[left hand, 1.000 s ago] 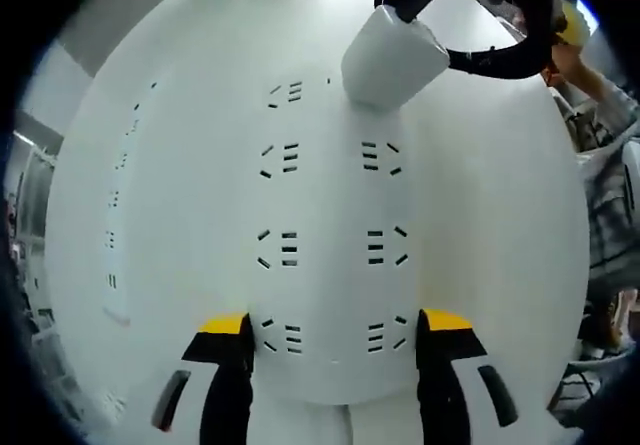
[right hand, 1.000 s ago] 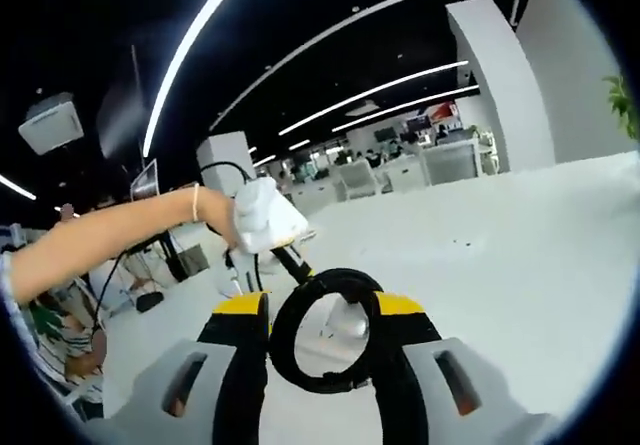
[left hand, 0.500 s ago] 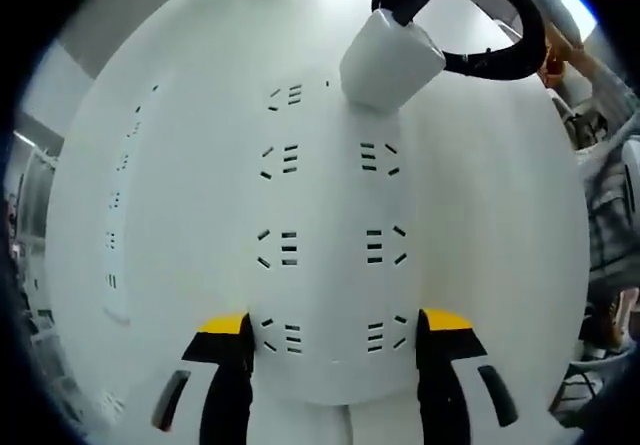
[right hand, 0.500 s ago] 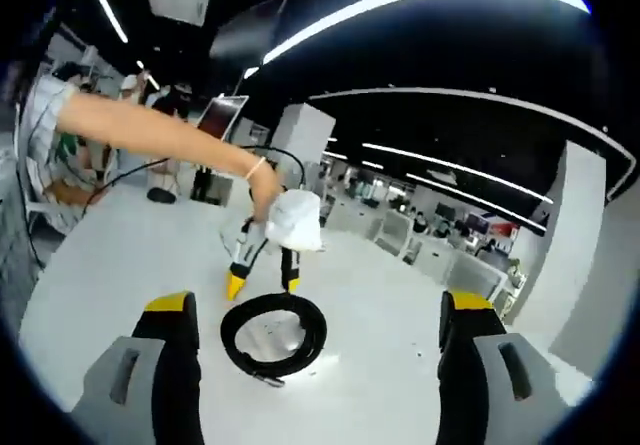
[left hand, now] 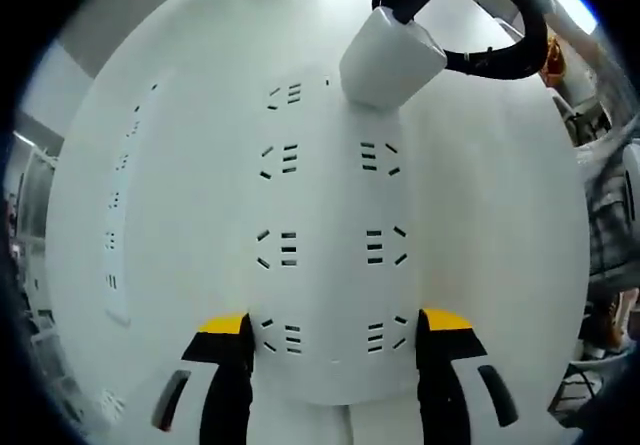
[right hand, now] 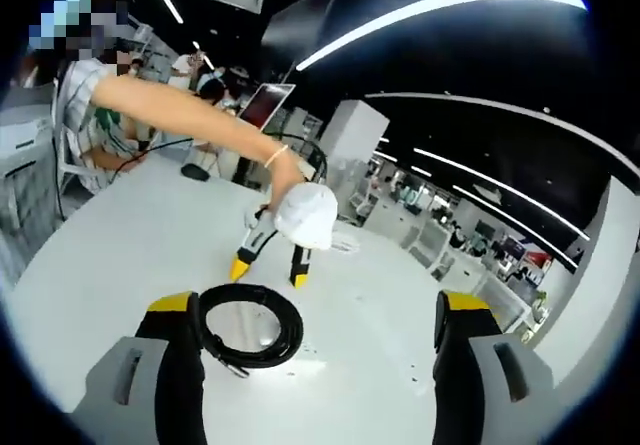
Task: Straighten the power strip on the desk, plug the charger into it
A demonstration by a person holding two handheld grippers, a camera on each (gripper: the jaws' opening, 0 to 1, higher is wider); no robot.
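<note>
Clamping power strip [left hand: 330, 235], left hand-held gripper [left hand: 335, 330]; right hand-held gripper [right hand: 315, 310] apart, cable coil [right hand: 248, 325] on desk [right hand: 120, 255].

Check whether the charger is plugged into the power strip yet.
Plugged in, apparently: the charger sits flush on the power strip, covering a far-end socket; prongs hidden.

Left gripper view close above power strip [left hand: 330, 235]; right gripper view farther (perhaps desk-level).

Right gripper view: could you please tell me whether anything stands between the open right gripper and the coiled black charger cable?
Nothing visible does. The charger cable lies on the white desk, just ahead of the right gripper; the left gripper stands beyond the coil.
</note>
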